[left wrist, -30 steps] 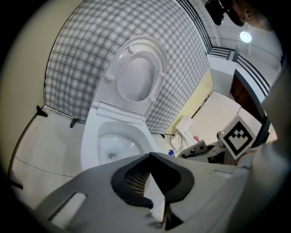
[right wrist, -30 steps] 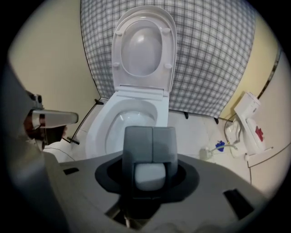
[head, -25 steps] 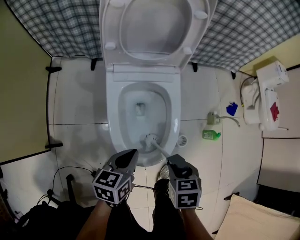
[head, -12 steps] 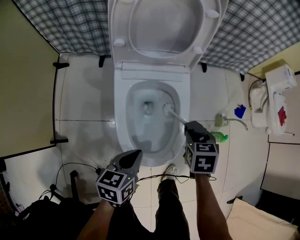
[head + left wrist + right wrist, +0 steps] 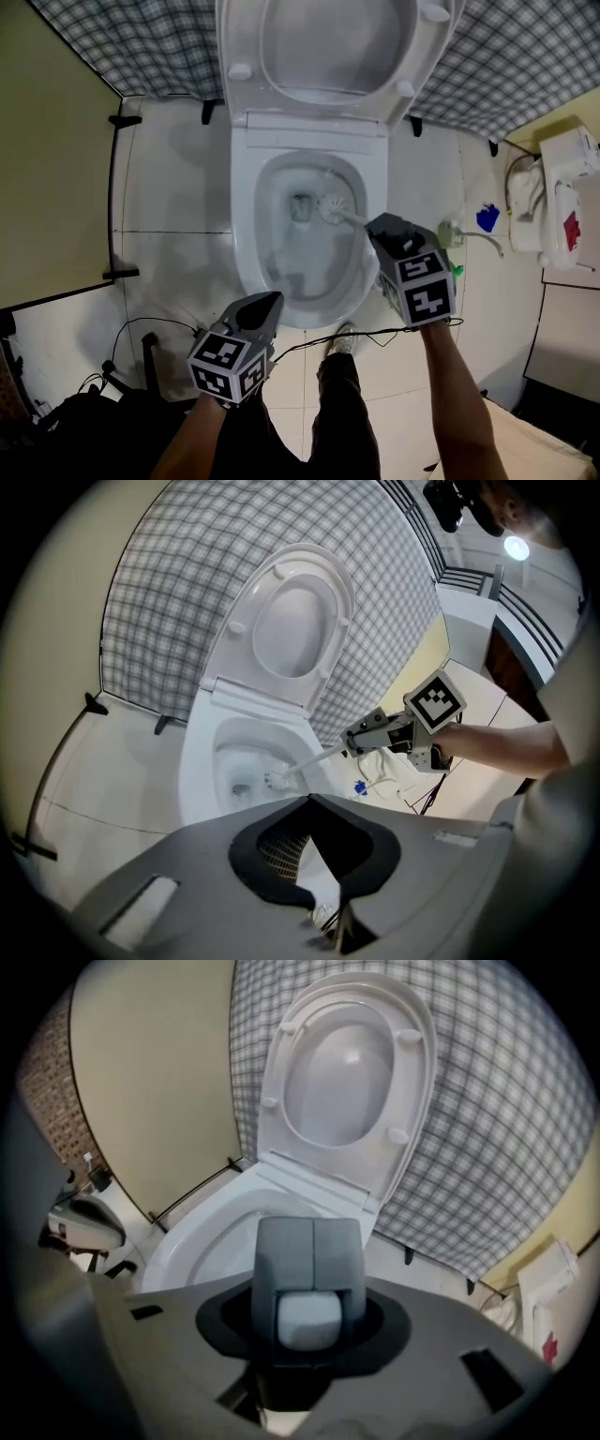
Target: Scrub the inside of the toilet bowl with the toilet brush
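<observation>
The white toilet bowl (image 5: 246,216) stands open with its seat and lid (image 5: 328,47) raised. My right gripper (image 5: 382,232) hovers over the bowl's right rim, shut on the handle of the white toilet brush. The brush head (image 5: 330,208) rests inside the bowl, right of the drain hole. In the right gripper view the grey jaws (image 5: 311,1251) close over the white handle end (image 5: 307,1321). The left gripper view shows the brush head (image 5: 278,779) slanting down into the bowl. My left gripper (image 5: 264,307) hangs at the bowl's front edge, shut and holding nothing.
A green bottle (image 5: 457,269), a blue object (image 5: 487,218) and a hose fitting (image 5: 469,236) lie on the tiles to the right. A white unit (image 5: 553,202) stands at the far right. A black cable (image 5: 141,347) runs along the floor at left. My shoe (image 5: 342,340) is below the bowl.
The right gripper has moved right and away from me. The brush head swept from the bowl's near front to its far right side by the drain. The left gripper barely moved.
</observation>
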